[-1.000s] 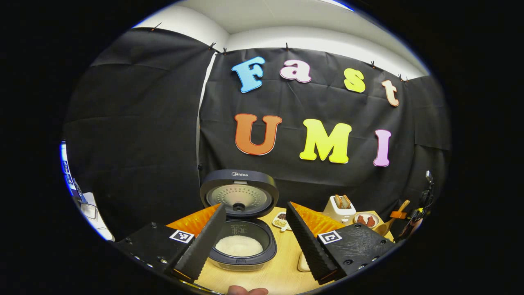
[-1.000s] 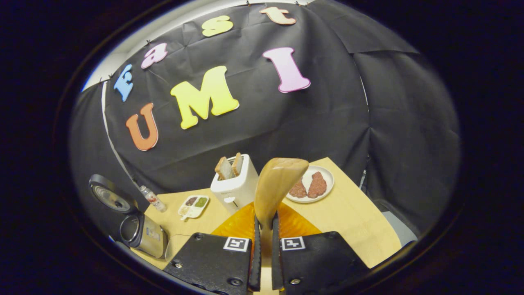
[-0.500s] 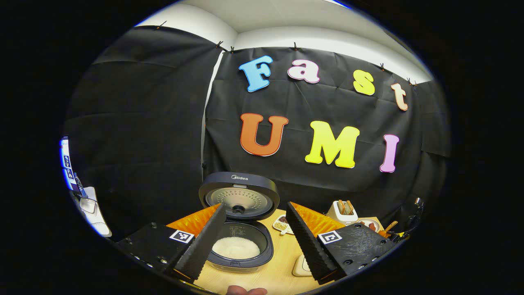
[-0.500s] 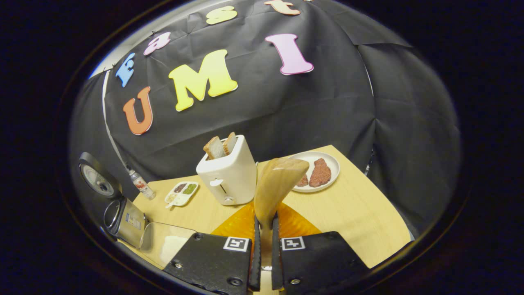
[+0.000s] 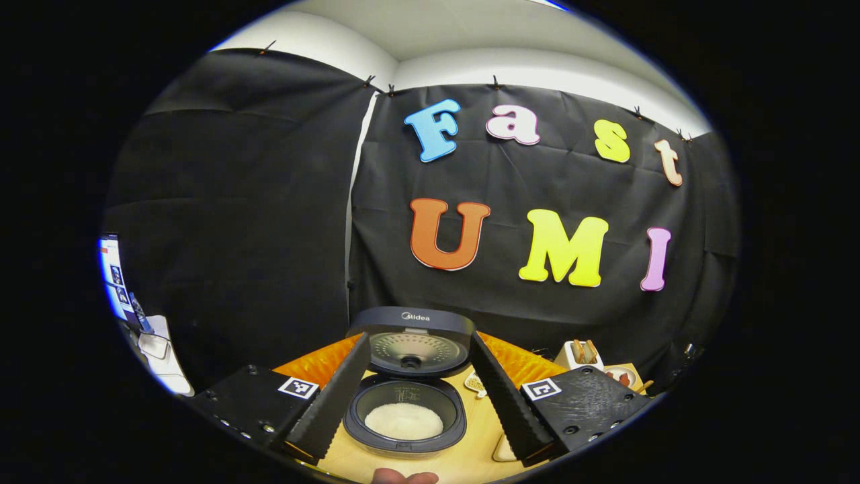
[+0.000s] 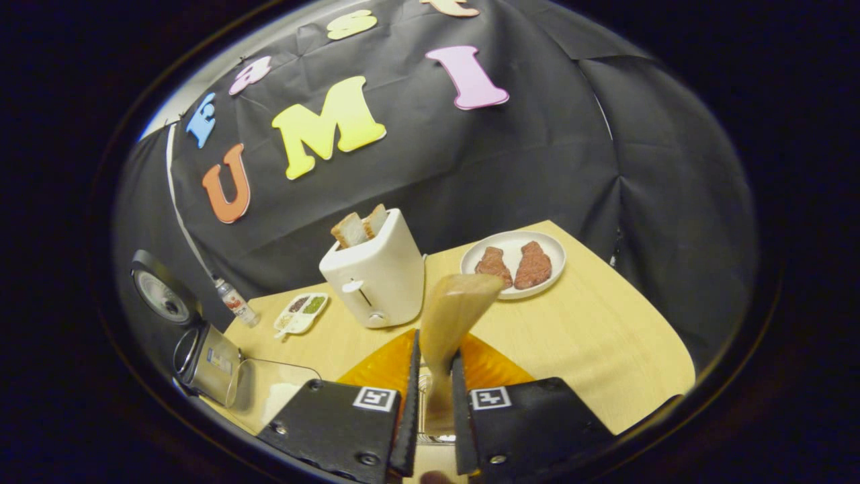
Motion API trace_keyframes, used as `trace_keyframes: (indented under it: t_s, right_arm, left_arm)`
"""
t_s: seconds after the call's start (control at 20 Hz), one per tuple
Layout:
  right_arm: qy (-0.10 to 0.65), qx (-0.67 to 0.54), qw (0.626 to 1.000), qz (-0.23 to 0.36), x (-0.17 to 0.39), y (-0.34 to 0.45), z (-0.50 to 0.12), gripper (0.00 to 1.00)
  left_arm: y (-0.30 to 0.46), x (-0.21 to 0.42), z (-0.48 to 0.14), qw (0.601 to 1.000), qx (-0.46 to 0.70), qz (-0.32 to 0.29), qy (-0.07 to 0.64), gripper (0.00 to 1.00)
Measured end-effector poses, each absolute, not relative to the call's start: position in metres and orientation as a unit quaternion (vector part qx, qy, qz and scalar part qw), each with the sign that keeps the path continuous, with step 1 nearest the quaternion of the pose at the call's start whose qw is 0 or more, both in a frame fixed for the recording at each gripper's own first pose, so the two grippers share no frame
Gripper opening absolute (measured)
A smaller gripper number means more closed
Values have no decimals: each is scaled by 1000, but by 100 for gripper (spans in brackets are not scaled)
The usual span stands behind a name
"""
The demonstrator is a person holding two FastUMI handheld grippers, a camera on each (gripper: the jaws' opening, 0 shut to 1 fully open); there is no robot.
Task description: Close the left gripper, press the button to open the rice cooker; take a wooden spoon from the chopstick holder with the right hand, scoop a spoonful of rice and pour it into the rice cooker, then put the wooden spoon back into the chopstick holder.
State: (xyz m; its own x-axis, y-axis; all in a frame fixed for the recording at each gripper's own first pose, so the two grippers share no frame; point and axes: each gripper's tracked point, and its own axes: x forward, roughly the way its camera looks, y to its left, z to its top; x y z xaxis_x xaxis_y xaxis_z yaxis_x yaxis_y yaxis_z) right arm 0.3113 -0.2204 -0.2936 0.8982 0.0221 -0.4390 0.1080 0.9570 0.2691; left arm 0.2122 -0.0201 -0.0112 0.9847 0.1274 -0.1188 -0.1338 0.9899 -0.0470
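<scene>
Right gripper view has the news: the wooden spoon (image 6: 457,306) stands nearly upright between the fingers of your right gripper (image 6: 435,349). Those fingers have eased apart from the tight pinch of half a second ago. A sliver of gap now shows beside the handle, so the spoon looks let go rather than clamped. Wire of what I take to be the chopstick holder (image 6: 424,410) shows just under the handle, between the fingers, and the gripper has come lower over the table (image 6: 605,336). I judge the spoon is being handed back to the holder, which is the last step. Lift straight up so the fingers don't drag it out again.

Off to the side, the rice cooker (image 6: 208,359) stands open near the table's edge. In the left gripper view it has drifted to sit squarely between the spread fingers of your left gripper (image 5: 420,336), which hold nothing. The lid (image 5: 413,346) is up and the white rice (image 5: 405,420) lies in the pot.

As for writing, the lid's rim carries a small logo (image 5: 415,316), which I leave unread. Each gripper bears a square black-and-white marker (image 6: 375,398). The cooker's front panel is too small to make out.
</scene>
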Motion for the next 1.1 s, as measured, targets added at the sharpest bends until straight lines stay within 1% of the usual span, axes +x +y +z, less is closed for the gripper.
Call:
trace_keyframes:
  t_s: [0.05,0.1,0.2,0.25,0.35,0.45,0.5,0.6,0.7,0.8,0.85,0.9,1.1]
  right_arm:
    - [219,142,965,-28,310,-224,-287,40]
    - [215,141,966,-34,308,-227,-281,46]
    - [204,136,968,-48,304,-236,-266,65]
    - [198,132,970,-54,301,-241,-257,73]
    - [185,122,973,-65,294,-248,-238,80]
    - [169,112,977,-72,286,-253,-216,80]
    - [161,106,978,-74,281,-254,-205,77]
    - [146,97,982,-73,272,-251,-181,83]
    - [126,84,986,-73,260,-246,-154,95]
    - [114,83,988,-60,247,-228,-130,95]
    - [110,81,989,-52,239,-219,-123,93]
    - [105,77,990,-46,234,-210,-114,100]
    - [87,52,994,-42,213,-184,-88,100]
  left_arm:
    - [-19,214,-9,996,-28,65,55,95]
    - [-21,216,-7,996,-29,62,53,94]
    - [-22,220,-4,997,-30,57,48,94]
    - [-22,222,-2,997,-29,55,44,94]
    - [-25,228,-1,998,-23,46,41,95]
    - [-27,233,-2,998,-16,38,44,94]
    - [-24,235,-2,998,-13,37,45,95]
    - [-25,242,1,998,-16,33,43,94]
    - [-21,249,7,999,-24,33,36,95]
    - [-12,258,12,999,-27,38,28,95]
    - [-9,264,16,999,-29,39,23,95]
    - [-6,270,18,999,-29,41,19,95]
    - [10,299,12,998,-25,50,26,94]
